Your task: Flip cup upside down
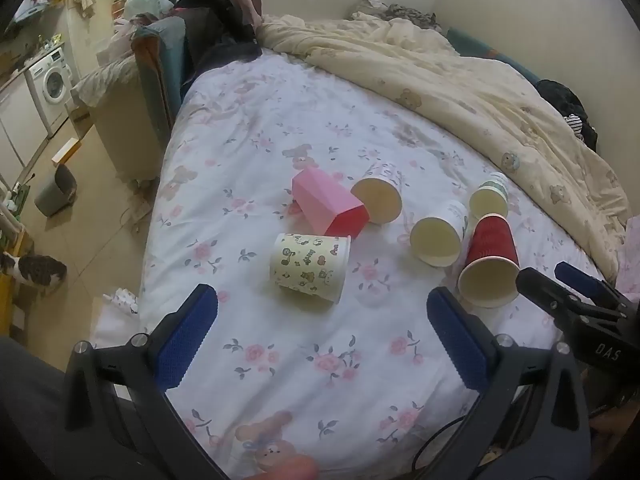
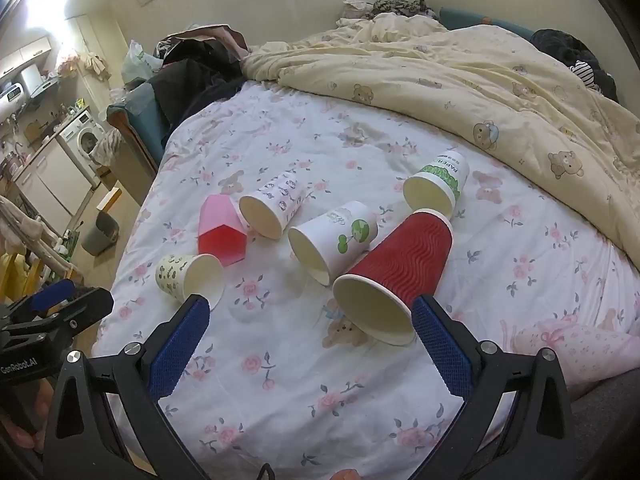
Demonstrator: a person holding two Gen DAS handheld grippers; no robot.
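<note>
Several cups lie on their sides on a floral bedsheet (image 1: 320,360). A yellow cartoon-print cup (image 1: 308,266) lies just ahead of my open, empty left gripper (image 1: 320,300); it also shows in the right wrist view (image 2: 188,278). A red ribbed cup (image 2: 394,276) lies with its mouth just ahead of my open, empty right gripper (image 2: 310,312), close to the right finger; it also shows in the left wrist view (image 1: 490,262). A pink faceted cup (image 1: 328,204), a purple-print cup (image 1: 380,196), a white cup with a green tree (image 2: 332,240) and a green-banded cup (image 2: 438,186) lie behind.
A cream bear-print duvet (image 1: 480,92) is bunched across the bed's far right. Dark clothes (image 1: 216,20) pile at the far left corner. The bed's left edge drops to a floor with a grey bin (image 1: 56,194) and a cat (image 1: 36,270). The other gripper (image 1: 576,300) shows at right.
</note>
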